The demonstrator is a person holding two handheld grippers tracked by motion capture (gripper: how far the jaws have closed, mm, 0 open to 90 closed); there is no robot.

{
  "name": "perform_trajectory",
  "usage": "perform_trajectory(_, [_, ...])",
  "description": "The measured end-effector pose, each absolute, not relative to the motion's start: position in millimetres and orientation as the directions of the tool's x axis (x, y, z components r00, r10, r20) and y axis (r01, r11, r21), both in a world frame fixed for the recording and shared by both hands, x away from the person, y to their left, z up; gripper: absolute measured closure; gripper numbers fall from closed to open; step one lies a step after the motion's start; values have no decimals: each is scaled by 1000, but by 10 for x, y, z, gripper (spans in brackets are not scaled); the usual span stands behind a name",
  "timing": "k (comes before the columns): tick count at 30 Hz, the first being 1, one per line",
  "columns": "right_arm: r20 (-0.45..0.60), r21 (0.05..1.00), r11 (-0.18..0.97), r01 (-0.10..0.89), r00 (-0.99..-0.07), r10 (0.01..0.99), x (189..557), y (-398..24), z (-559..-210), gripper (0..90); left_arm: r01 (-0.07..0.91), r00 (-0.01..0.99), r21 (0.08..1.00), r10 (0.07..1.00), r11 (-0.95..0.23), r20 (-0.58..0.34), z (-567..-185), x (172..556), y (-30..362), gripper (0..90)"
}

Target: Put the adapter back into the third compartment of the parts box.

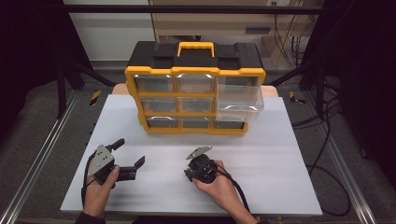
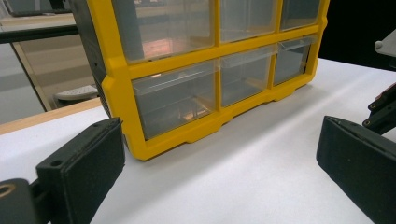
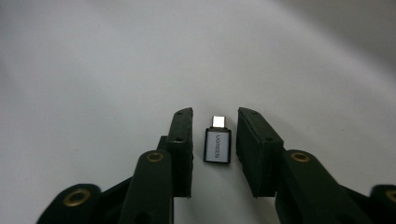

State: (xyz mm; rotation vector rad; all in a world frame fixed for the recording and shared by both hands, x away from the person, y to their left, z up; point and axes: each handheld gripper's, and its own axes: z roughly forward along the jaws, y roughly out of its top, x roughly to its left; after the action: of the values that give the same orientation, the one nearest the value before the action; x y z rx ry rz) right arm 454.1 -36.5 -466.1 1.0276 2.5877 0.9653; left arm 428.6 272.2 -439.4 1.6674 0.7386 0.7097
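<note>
The jaws of the right gripper [image 3: 215, 154] stand narrowly apart on either side of a small grey adapter [image 3: 217, 145], which lies on the white table [image 1: 261, 154] with slim gaps to both pads. The left gripper [image 1: 128, 151], at the near left, is spread wide and holds nothing. The yellow drawer cabinet [image 1: 194, 95] stands at the far side, its upper right drawer [image 1: 239, 99] pulled out.

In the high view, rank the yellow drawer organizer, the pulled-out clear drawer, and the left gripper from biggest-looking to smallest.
1. Yellow drawer organizer, clearly the largest.
2. Pulled-out clear drawer at the organizer's right side.
3. Left gripper, though it looks close to the drawer in size and sits nearer the camera, so that order is unsure.
</note>
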Motion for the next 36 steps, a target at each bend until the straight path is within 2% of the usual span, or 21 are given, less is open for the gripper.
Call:
perform_trajectory(10, [26, 638, 558, 531, -739, 674, 4527, -382, -4706, 759, 106, 626, 979, 776, -176, 71, -4390, 4285, 2709, 10])
perform_trajectory(18, [61, 678, 510, 529, -732, 678, 4556, -496, -4704, 765, 110, 626, 979, 777, -170, 64, -4394, 4282, 2722, 10])
perform_trajectory(26, [27, 728, 488, 482, -731, 681, 4544, -678, -4593, 765, 101, 623, 982, 780, -161, 64, -4374, 4286, 2762, 10])
perform_trajectory(31, [47, 763, 432, 480, -708, 704, 4561, -819, -4488, 765, 104, 617, 982, 785, -155, 59, -4377, 4292, 2774, 10])
perform_trajectory(36, [112, 780, 348, 520, -663, 740, 4598, -996, -4429, 766, 101, 612, 983, 789, -151, 59, -4369, 4277, 2783, 10])
